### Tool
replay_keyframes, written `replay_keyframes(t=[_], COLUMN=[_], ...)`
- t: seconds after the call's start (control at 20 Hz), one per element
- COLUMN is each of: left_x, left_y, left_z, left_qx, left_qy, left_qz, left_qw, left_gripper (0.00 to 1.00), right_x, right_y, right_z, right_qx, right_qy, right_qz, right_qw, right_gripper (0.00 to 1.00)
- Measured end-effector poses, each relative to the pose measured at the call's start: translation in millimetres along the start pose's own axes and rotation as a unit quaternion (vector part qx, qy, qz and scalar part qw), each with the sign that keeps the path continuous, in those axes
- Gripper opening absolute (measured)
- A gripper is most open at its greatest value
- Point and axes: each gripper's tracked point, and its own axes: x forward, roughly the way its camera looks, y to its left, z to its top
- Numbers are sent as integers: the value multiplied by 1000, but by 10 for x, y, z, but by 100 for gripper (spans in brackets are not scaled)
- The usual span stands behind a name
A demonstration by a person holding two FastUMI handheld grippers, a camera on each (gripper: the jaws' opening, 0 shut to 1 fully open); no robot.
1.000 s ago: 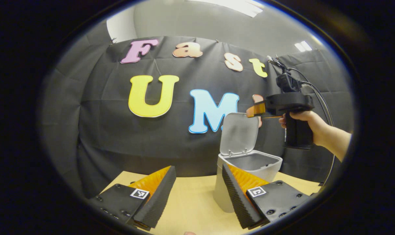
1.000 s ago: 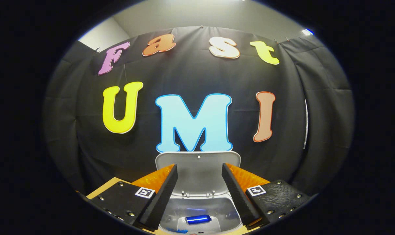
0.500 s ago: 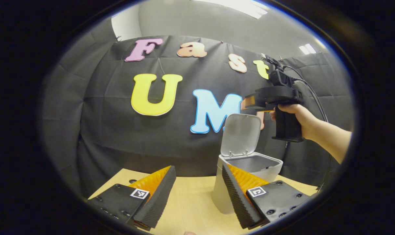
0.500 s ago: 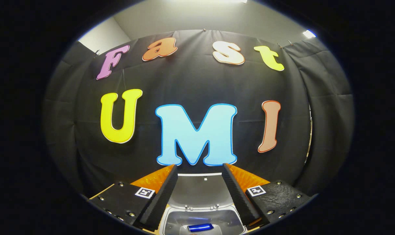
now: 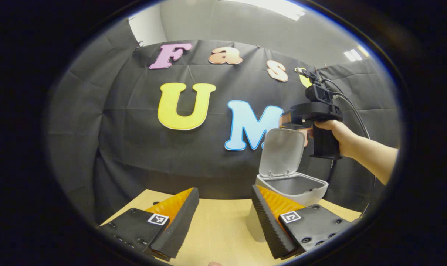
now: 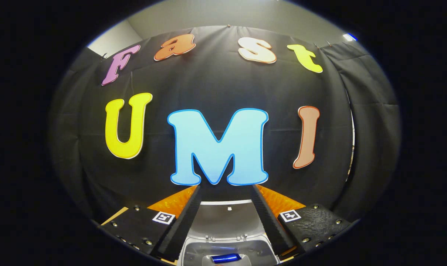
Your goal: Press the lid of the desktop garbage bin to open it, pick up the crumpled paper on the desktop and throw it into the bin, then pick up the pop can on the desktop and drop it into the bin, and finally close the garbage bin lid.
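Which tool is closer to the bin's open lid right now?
Right. The right tool hovers at the upright lid's top edge, jaws open. The left tool hangs back over the table, short of the bin.

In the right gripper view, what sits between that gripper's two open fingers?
The raised bin lid stands between the right gripper's fingers, with the open bin below it and the blue can inside.

Black cloth wall [image 5: 142, 147] behind a light wooden table [image 5: 216, 229]; above the cloth, a grey wall [image 5: 238, 26] and 1 ceiling light [image 5: 278, 7].
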Motion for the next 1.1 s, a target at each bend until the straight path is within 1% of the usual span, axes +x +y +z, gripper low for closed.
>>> replay_keyframes(t=[0.3,0.65,0.7,0.9,1.1], left_x=[-7,-57,-70,-119,-130], left_y=[-48,-267,-312,-482,-533], left_z=[45,100,90,87,129], left_qx=[0,8,10,13,14], left_qy=[-6,-19,-19,-22,-28], left_qz=[6,2,-1,-7,-5], left_qw=[1000,1000,1000,1000,1000], left_gripper=[92,92,95,95,95], right_x=[-85,-390,-448,-643,-764], right_y=[2,-5,-11,-17,-17], right_z=[-41,-162,-180,-313,-433], right_qx=[2,-3,-1,3,4], right_qy=[12,29,30,40,47], right_qz=[13,30,34,45,52], right_qw=[1000,999,999,998,998], right_gripper=[88,88,88,88,88])
